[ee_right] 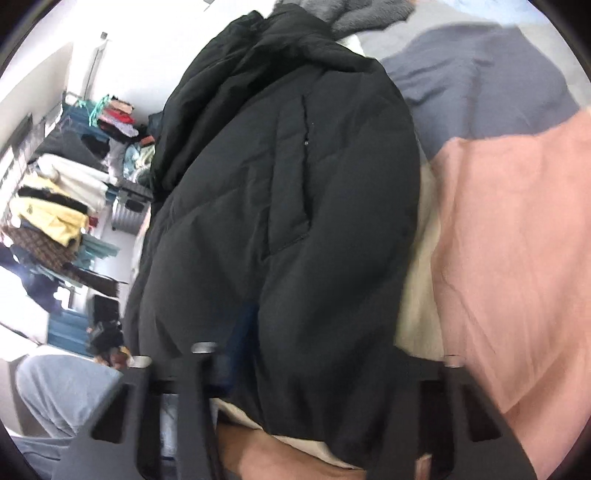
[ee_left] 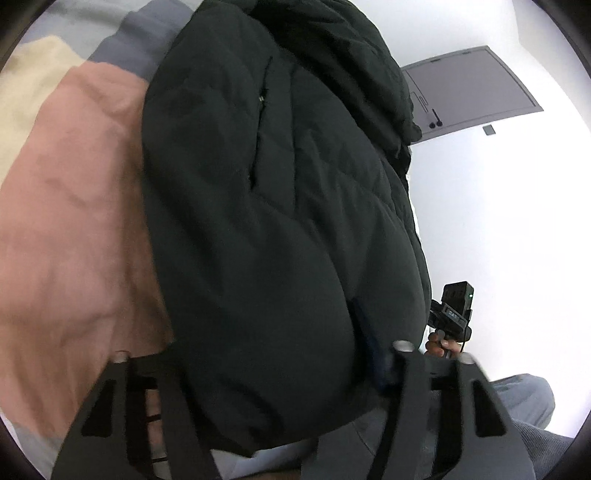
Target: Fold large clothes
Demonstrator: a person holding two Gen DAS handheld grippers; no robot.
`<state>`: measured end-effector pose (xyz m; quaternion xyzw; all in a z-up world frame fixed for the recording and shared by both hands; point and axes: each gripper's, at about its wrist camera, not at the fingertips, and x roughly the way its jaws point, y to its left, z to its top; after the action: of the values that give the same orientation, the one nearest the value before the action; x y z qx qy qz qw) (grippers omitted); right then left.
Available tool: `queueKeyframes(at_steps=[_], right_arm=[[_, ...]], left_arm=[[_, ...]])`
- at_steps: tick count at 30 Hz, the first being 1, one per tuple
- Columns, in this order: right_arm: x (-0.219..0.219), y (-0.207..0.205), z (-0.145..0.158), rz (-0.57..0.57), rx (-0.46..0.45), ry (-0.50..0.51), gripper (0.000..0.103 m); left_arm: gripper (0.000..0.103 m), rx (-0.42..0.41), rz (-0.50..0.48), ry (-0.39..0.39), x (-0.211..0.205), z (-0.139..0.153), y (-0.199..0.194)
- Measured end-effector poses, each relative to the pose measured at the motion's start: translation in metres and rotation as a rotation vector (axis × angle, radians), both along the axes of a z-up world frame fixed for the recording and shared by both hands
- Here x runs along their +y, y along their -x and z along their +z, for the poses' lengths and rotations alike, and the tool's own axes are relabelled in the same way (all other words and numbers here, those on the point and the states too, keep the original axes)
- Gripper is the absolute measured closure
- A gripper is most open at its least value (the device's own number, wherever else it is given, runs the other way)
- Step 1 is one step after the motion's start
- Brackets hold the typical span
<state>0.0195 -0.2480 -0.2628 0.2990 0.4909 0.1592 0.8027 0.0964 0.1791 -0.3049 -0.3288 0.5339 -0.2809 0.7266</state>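
A black puffer jacket (ee_left: 280, 206) lies lengthwise on a bed, its zip pocket facing up and its hem toward me. In the left wrist view my left gripper (ee_left: 288, 354) has the hem's left part bulging between its fingers, which press into the padding. The right wrist view shows the same black puffer jacket (ee_right: 288, 206), and my right gripper (ee_right: 303, 358) is shut on the hem near a strip of blue lining (ee_right: 240, 343). A hand (ee_left: 437, 343) holding the right tool's body shows at the jacket's right edge.
A bedcover with pink (ee_left: 74, 221), cream (ee_left: 33, 81) and grey-blue (ee_right: 480, 81) patches lies under the jacket. A crowded clothes rack (ee_right: 66, 184) stands at the left, and a grey fleece (ee_right: 362, 14) lies beyond the jacket. A person's trouser leg (ee_left: 524, 398) is close by.
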Motion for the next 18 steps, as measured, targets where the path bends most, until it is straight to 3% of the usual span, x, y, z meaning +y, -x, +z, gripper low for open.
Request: queueKeyframes(at_steps=[3,7,8,9,15,16,18], right_arm=[[0.000,-0.001,0.021,-0.011,-0.035,0.018,0.090],[0.001,-0.005,0.063,0.014,-0.115,0.014,0.093],[0.001,-0.008,0.089,0.026,-0.169,0.024,0.094],[0.001,-0.008,0.089,0.026,-0.169,0.024,0.094],[0.002,-0.025,0.175,0.009,-0.303,0.043,0.095],[0.005,-0.033,0.203,0.002,-0.339,0.044,0.095],[0.003,-0.034,0.208,-0.002,-0.347,0.038,0.096]], left_arm=[[0.085,-0.014,0.048,0.022,0.013,0.017,-0.002],[0.089,-0.084,0.096,0.030,0.024,0.061,-0.010],[0.090,-0.102,0.097,0.021,0.024,0.075,-0.014],[0.090,-0.114,0.097,0.016,0.023,0.085,-0.017],[0.091,-0.178,0.113,-0.045,0.026,0.167,-0.055],[0.091,-0.184,0.115,-0.062,0.028,0.183,-0.062],[0.091,-0.193,0.118,-0.082,0.031,0.210,-0.072]])
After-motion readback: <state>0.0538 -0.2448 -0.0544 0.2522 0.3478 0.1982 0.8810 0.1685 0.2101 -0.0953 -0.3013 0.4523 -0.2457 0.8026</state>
